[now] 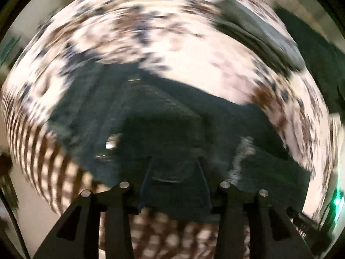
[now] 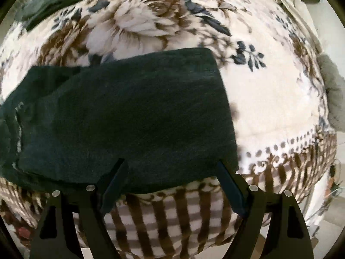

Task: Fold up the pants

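- Clearly, the dark green pants (image 2: 120,116) are lying flat on a floral blanket (image 2: 269,99), already doubled into a broad slab; in the right wrist view they are filling the frame from 9 o'clock across to just past centre.
- Their long axis is running roughly from 9 o'clock to 3 o'clock in that view, with the blunt folded end pointing toward 2 o'clock and a pale stitched seam showing at the 9 o'clock end.
- The right gripper (image 2: 170,161) is sitting at 6 o'clock with its jaws spread wide and gripping nothing — its fingertips are reaching over the near edge of the cloth, one on each side of the slab's right half.
- The left gripper (image 1: 174,157) is likewise standing released, jaws apart, with the pants (image 1: 151,112) spreading from its tips toward 12 o'clock; this view is heavily motion-blurred, so contact with the fabric cannot be told.
- A second dark garment (image 1: 258,28) is lying apart at about 1 o'clock in the left view.
- Judging by the layout, the near edge is lying straight ahead of both claws, and the right one seems better placed for the free end — a next fold would probably carry cloth along the long axis.
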Tool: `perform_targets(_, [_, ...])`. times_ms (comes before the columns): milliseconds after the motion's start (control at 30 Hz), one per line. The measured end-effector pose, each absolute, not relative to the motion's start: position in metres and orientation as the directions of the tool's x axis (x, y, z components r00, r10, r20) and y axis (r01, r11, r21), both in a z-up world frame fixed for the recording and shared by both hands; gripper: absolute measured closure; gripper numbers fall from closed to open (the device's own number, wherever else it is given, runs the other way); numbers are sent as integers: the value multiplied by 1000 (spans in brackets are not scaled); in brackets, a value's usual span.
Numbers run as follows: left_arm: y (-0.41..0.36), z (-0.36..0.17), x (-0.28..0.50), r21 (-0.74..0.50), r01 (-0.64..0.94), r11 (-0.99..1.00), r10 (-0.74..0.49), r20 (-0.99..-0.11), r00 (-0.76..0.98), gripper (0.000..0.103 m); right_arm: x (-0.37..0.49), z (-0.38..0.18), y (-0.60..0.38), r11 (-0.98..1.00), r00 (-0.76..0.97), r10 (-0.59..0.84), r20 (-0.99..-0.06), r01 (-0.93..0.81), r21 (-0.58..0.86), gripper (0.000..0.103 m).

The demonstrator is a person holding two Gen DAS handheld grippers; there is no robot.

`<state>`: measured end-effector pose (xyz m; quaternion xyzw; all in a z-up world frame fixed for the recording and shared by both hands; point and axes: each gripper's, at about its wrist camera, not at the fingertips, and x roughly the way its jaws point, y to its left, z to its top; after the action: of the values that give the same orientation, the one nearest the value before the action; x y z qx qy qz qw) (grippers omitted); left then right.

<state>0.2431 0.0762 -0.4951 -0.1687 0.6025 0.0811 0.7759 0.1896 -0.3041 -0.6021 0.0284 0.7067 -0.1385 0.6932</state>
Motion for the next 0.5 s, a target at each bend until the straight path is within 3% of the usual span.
perform_targets(100, [118,-513,227,-207,-458,864,-102,-964,244,63,196,-609,-287,957,-42,-200,-979,206,-204,17])
perform_targets(300, [170,-540,199,-449,-593,668,-275,-890,365,63,211,-616,-261,952,-49,-243,-969,180,-248,17])
perform_targets(500, [189,-533,165,-561,-650,514,-270,-824,498,62,221,-621,-252,943,-82,-278,-957,166,-288,17])
